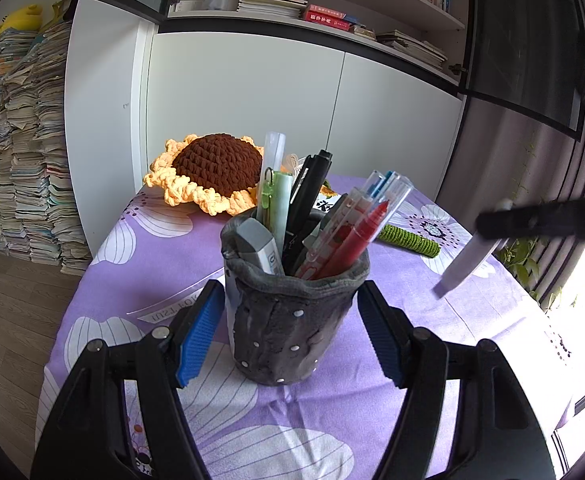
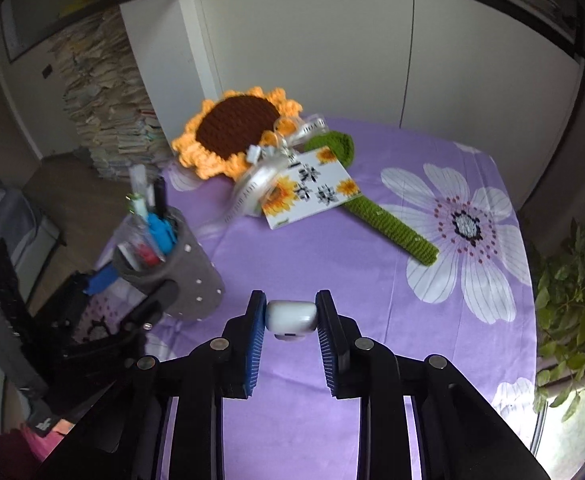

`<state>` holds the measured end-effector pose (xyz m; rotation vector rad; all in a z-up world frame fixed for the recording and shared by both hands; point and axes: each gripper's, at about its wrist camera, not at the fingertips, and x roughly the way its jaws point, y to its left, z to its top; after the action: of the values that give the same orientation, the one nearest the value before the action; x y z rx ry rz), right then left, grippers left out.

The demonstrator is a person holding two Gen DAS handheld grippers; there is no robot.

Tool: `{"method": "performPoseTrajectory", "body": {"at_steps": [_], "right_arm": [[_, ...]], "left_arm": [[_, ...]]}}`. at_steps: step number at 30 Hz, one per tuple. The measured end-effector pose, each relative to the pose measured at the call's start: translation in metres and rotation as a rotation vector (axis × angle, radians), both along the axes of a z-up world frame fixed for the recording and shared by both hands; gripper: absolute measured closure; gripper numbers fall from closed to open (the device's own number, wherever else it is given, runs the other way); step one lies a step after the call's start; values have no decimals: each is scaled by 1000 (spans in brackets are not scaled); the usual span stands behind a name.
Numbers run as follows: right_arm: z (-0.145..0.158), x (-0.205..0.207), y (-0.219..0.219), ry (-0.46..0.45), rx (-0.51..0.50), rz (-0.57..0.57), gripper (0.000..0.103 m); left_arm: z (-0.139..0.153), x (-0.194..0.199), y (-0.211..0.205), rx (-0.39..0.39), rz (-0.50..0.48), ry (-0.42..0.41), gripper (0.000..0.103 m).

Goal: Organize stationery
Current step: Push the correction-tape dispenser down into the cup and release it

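Note:
A grey plush pen holder (image 1: 292,328) stands upright on the purple flowered tablecloth (image 1: 152,256), filled with several pens and markers (image 1: 344,240). My left gripper (image 1: 288,286) is shut on it, one blue pad against each side. The right wrist view shows the same holder (image 2: 188,276) at the left with the left gripper (image 2: 132,288) around it. My right gripper (image 2: 291,300) is shut on a white pen (image 2: 292,316), seen end-on between its pads. In the left wrist view that white pen (image 1: 464,264) hangs slanted above the cloth at the right, under the blurred right gripper (image 1: 488,228).
A crochet sunflower (image 2: 236,128) with a green stem (image 2: 392,224), a ribbon and a printed card (image 2: 312,188) lie at the back of the table. White cabinet doors (image 1: 252,92) stand behind, tall stacks of books (image 1: 16,152) at the left, and a leafy plant (image 2: 572,300) at the right edge.

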<state>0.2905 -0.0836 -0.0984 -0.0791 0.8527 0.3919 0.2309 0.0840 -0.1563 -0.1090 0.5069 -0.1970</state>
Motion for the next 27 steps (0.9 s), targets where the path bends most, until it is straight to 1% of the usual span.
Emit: {"method": "performPoseTrajectory", "body": {"at_steps": [3,7,11,16,20,27], "right_arm": [[31,-21,8,-79,49,40,76],[64,-36,19,-141,125,121,76],[77,-33,39,-157,177,190,76],[70,-14,67,-133,174,249,76],[58,-5,75,-116,148,268,76],[41,2,88,-113,66,295,76]], "left_arm": [[0,0,0,0,0,0,34],[0,0,0,0,-1,0,34],[0,0,0,-1,-1,0,34],[0,0,0,-1,-1,0,34],[0,0,0,0,-1,0,34],[0,0,0,0,0,1,34]]}}
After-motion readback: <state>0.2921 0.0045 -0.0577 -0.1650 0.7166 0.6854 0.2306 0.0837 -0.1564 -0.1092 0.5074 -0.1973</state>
